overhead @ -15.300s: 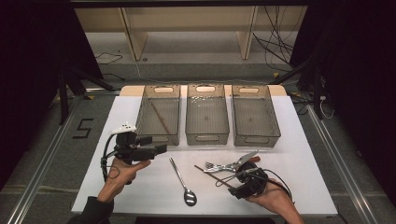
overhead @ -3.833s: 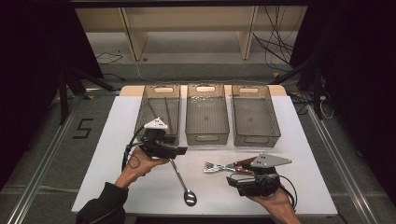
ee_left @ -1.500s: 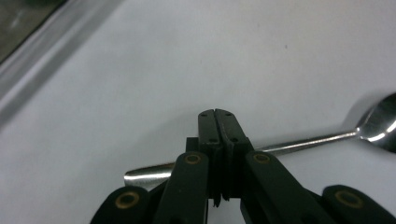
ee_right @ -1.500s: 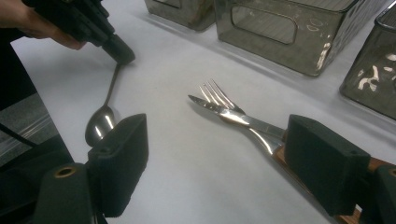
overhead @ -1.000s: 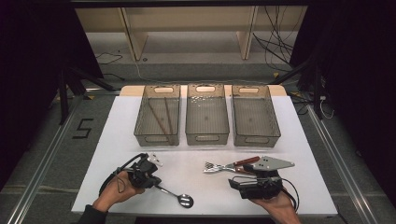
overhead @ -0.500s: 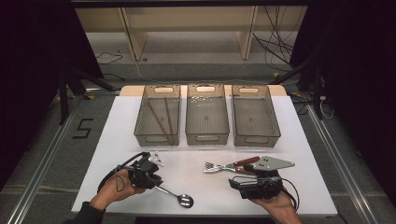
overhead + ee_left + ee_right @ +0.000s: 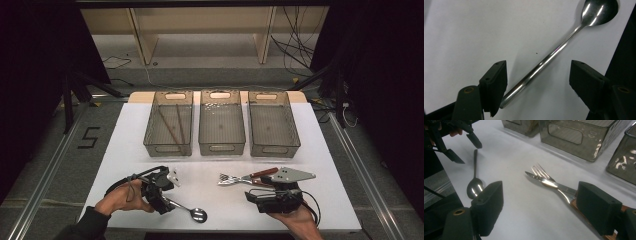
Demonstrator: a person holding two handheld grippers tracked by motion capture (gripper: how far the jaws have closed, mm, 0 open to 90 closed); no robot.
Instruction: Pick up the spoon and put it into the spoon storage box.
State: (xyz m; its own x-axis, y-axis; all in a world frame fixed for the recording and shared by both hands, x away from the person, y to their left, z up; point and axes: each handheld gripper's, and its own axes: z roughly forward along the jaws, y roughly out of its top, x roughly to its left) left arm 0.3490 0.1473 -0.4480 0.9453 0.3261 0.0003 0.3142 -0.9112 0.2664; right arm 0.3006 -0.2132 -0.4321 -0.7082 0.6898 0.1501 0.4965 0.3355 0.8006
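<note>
We hold the left gripper (image 7: pixel 537 82), jaws just opened and apart, astride the spoon (image 7: pixel 564 45) handle's end near the table's near-left edge, bowl pointing right, away from it.

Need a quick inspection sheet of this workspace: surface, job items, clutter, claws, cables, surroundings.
Surface: white table, no spills seen.
Job's things: spoon flat on the table near the front edge, handle end between the left claw's jaws; fork and knife crossed ahead of the right claw; three clear bins in a row at the back, left bin holding chopsticks.
Clutter: nothing seen.
Grippers: left claw has just been opening, pads apart around the spoon handle; right claw open, holding nothing.
Cables: one trails from each claw; loose cables on the floor behind.
Surroundings: wooden shelving, dark curtains, a 5 marked on the floor.
</note>
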